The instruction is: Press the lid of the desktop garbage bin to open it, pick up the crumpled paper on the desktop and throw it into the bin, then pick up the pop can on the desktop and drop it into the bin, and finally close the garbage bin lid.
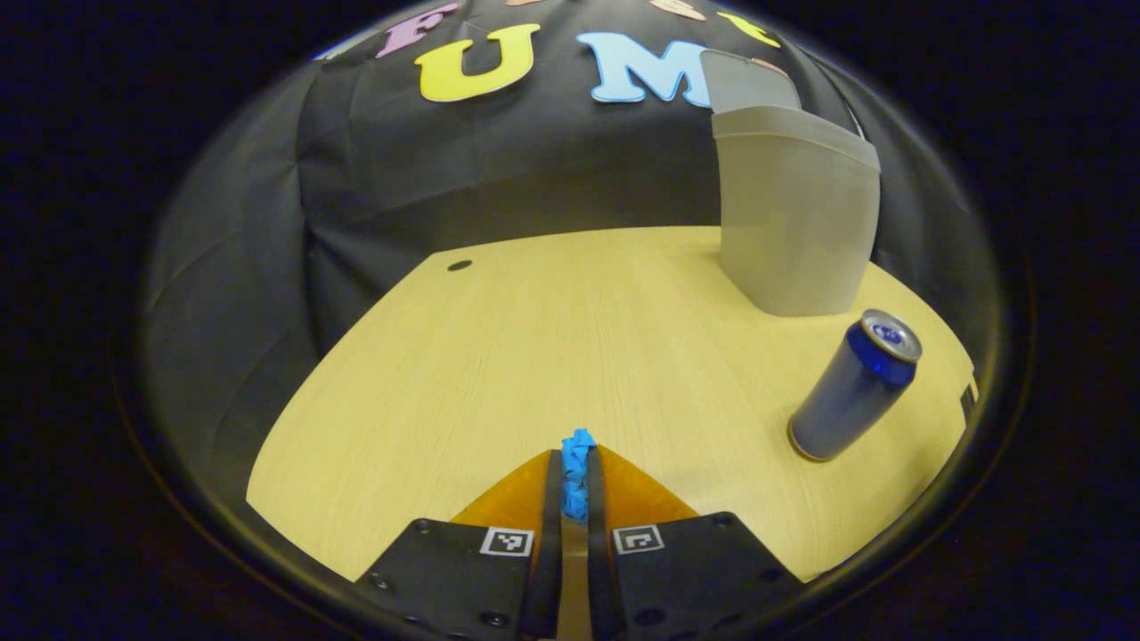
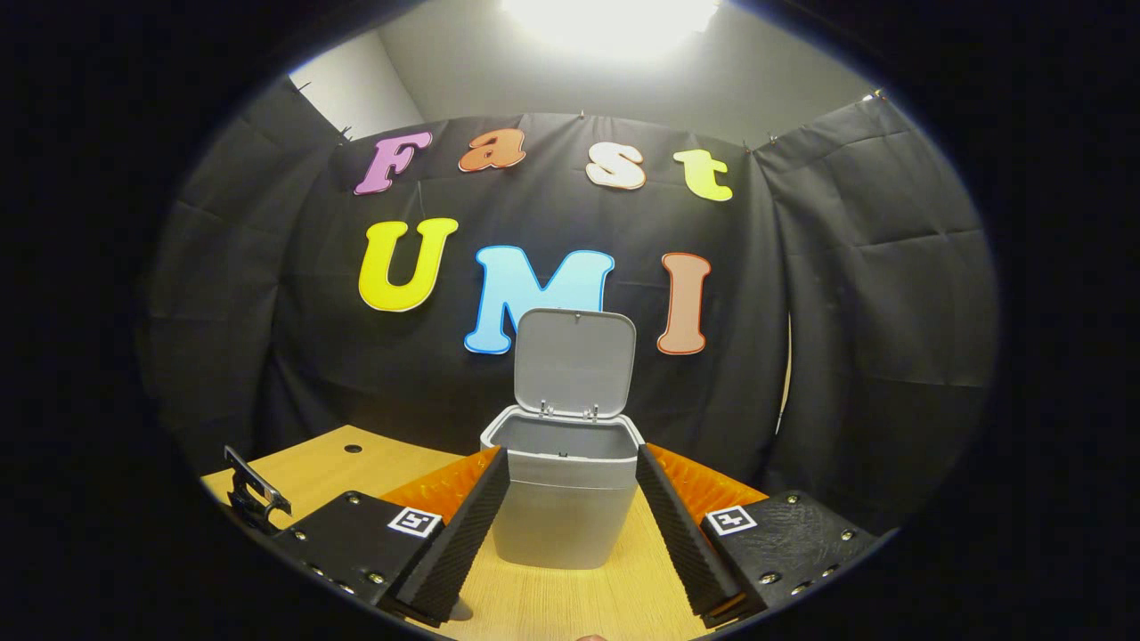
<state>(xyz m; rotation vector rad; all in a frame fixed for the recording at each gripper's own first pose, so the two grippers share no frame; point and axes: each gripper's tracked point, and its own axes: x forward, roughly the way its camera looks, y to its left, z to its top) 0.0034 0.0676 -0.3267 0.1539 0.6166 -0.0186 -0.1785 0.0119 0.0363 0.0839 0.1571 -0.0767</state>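
Observation:
My left gripper (image 1: 577,463) is shut on a crumpled blue paper (image 1: 577,443), whose top pokes out past the fingertips, low over the wooden desktop (image 1: 499,356). The grey bin (image 1: 793,223) stands far right in the left gripper view, its lid (image 1: 746,82) raised. A blue pop can (image 1: 850,387) stands upright in front of the bin, to the right of my fingers. In the right gripper view, my right gripper (image 2: 572,454) is open and faces the bin (image 2: 557,525) from a short way off. The bin's lid (image 2: 574,361) stands upright and its mouth is open.
A small dark hole (image 1: 460,265) marks the desktop near its far left edge. Black cloth walls close the booth behind and beside the table. Part of a dark device (image 2: 254,494) shows at the left edge of the right gripper view.

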